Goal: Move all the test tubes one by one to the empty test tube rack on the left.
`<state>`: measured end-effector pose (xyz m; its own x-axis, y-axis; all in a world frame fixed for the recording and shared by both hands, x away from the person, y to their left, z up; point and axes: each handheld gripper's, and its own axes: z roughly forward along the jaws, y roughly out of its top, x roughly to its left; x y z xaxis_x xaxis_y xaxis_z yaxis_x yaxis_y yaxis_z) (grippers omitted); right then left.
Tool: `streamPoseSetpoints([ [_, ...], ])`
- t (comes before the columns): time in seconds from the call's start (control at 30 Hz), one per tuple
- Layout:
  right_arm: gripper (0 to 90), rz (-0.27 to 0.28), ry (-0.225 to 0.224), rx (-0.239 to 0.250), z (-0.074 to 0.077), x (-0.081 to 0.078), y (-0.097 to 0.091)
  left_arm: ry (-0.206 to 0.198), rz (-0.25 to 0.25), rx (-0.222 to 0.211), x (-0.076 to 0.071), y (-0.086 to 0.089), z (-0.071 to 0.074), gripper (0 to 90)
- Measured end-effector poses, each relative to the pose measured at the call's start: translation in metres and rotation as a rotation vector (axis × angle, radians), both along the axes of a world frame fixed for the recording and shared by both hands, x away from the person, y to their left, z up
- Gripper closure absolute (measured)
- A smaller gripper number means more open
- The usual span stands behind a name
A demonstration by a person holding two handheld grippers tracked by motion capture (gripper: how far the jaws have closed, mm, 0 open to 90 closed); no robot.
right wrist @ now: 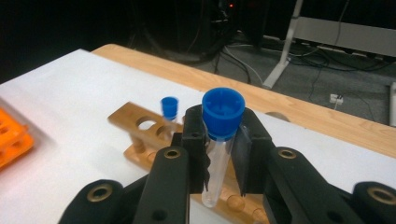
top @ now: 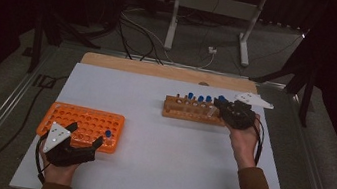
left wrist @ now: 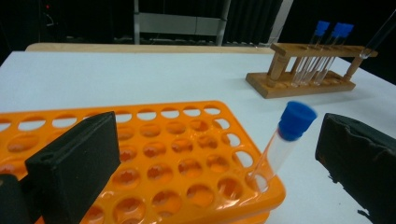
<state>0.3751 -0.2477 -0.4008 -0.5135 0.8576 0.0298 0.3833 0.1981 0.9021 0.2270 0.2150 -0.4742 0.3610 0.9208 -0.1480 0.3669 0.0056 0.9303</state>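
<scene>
Left gripper (left wrist: pixel 205 158) wide open at the near edge of the orange rack (left wrist: pixel 154 154), straddling a tube (left wrist: pixel 280 144) seated in a corner hole, cap up, leaning toward the right jaw, touching neither pad. Right gripper (right wrist: pixel 219 154) clamped on another tube (right wrist: pixel 218 158) just under its blue cap, long axis upright, cap on top, bottom end clear above the wooden rack (right wrist: pixel 140 135) beneath the jaws.
</scene>
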Motion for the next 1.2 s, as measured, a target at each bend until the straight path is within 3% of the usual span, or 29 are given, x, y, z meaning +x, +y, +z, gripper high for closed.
streamPoseSetpoints([
  [0.1, 76.9, 0.021, 0.006, -0.005, -0.001, -0.005, 0.003, -0.011, -0.003, -0.013, -0.001, -0.003, 0.007, 0.9],
  [0.3, 76.9, 0.065, 0.026, 0.027, 0.001, -0.015, 0.008, -0.036, -0.043, 0.007, -0.003, -0.019, 0.023, 1.2],
  [0.67, 76.8, 0.157, 0.057, 0.042, 0.005, -0.032, 0.026, -0.039, -0.125, 0.051, 0.001, -0.061, 0.045, 1.6],
  [1.03, 76.7, 0.264, 0.069, 0.053, 0.012, -0.050, 0.049, -0.054, -0.229, 0.090, 0.007, -0.108, 0.055, 2.6],
  [1.2, 76.7, 0.318, 0.076, 0.052, 0.012, -0.059, 0.062, -0.038, -0.278, 0.098, 0.010, -0.127, 0.053, 4.4],
])
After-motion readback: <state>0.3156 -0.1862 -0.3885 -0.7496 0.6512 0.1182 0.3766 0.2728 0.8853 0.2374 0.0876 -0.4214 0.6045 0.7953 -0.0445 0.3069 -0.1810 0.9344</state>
